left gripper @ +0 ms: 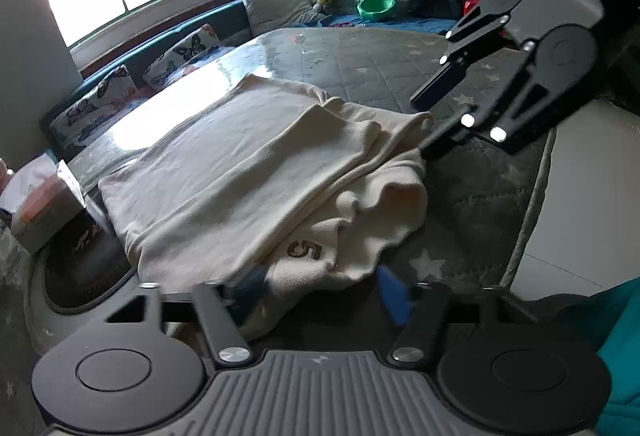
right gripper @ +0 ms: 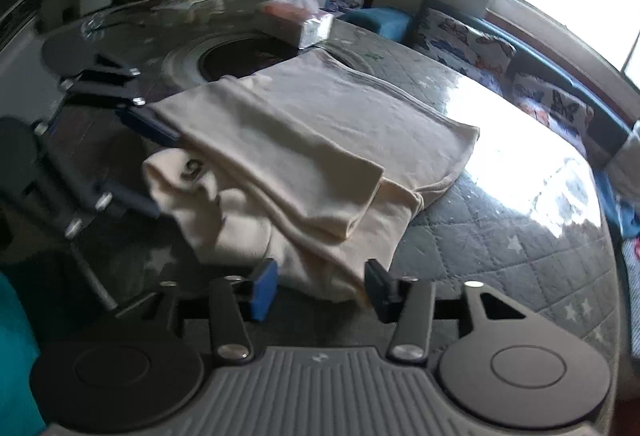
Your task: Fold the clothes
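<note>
Both grippers' jaws are held apart, nothing clamped. Between the right gripper's (right gripper: 320,290) fingers a corner of the cream garment (right gripper: 304,152) is seen, seemingly untouched. The left gripper (left gripper: 322,290) is blurred; its fingers flank the garment's rumpled near edge. The garment is laid part-folded on the quilted table (right gripper: 500,236), near a tissue box (right gripper: 300,20).

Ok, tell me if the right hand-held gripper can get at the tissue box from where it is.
Probably not directly: the tissue box sits at the table's far side, beyond the folded cream garment lying between it and the right hand-held gripper. It would have to pass over the cloth.
</note>
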